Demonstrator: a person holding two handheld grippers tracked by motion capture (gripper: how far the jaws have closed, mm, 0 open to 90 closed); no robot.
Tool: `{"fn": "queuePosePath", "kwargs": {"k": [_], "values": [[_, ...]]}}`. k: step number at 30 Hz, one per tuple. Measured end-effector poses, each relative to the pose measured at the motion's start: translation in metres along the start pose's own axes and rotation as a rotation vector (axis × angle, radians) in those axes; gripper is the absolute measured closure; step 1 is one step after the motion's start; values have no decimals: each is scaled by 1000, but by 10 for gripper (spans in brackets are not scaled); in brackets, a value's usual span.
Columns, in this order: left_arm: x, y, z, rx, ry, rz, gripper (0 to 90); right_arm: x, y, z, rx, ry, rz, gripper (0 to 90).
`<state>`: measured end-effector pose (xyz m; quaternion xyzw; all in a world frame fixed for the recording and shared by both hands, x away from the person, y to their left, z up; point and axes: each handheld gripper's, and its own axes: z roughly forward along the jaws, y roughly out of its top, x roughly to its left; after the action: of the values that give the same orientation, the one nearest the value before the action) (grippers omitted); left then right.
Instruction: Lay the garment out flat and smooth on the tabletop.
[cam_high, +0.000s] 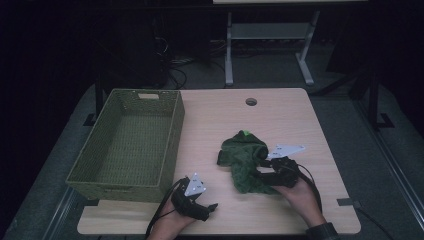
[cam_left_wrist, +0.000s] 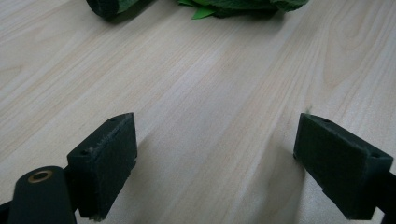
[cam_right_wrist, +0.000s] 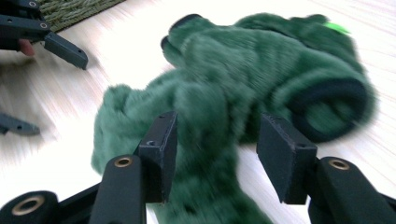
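The green fleece garment (cam_high: 244, 160) lay crumpled on the wooden table (cam_high: 280, 120), right of the woven basket (cam_high: 131, 142), while the right gripper (cam_right_wrist: 217, 154) straddled its fabric with jaws parted and the left gripper (cam_left_wrist: 215, 163) rested wide open nearby, holding nothing.

Dark green furry garment (cam_high: 245, 160) (bright green tag), olive woven basket (cam_high: 127, 145), pale wood-grain table (cam_high: 280, 120), black hand-held grippers (cam_high: 212, 206).
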<state>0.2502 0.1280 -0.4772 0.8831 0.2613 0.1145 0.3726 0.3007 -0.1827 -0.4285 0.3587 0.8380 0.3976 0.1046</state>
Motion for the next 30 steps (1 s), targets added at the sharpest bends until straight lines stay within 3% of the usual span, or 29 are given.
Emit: {"fn": "queuePosePath", "kwargs": {"k": [5, 12, 19, 24, 30], "values": [[-1, 0, 0, 0, -3, -7, 127, -11, -17, -21, -8, -22, 22, 450], [-1, 0, 0, -1, -2, -10, 130, -20, -51, -40, 30, -54, 49, 399], [-1, 0, 0, -1, -2, -10, 130, -24, -80, -50, 77, -21, 91, 398], [-1, 0, 0, -1, -2, -10, 129, -25, -86, -46, 90, 43, 117, 455], [-1, 0, 0, 0, -2, -11, 129, -26, -85, -42, 95, 50, 115, 626]]}}
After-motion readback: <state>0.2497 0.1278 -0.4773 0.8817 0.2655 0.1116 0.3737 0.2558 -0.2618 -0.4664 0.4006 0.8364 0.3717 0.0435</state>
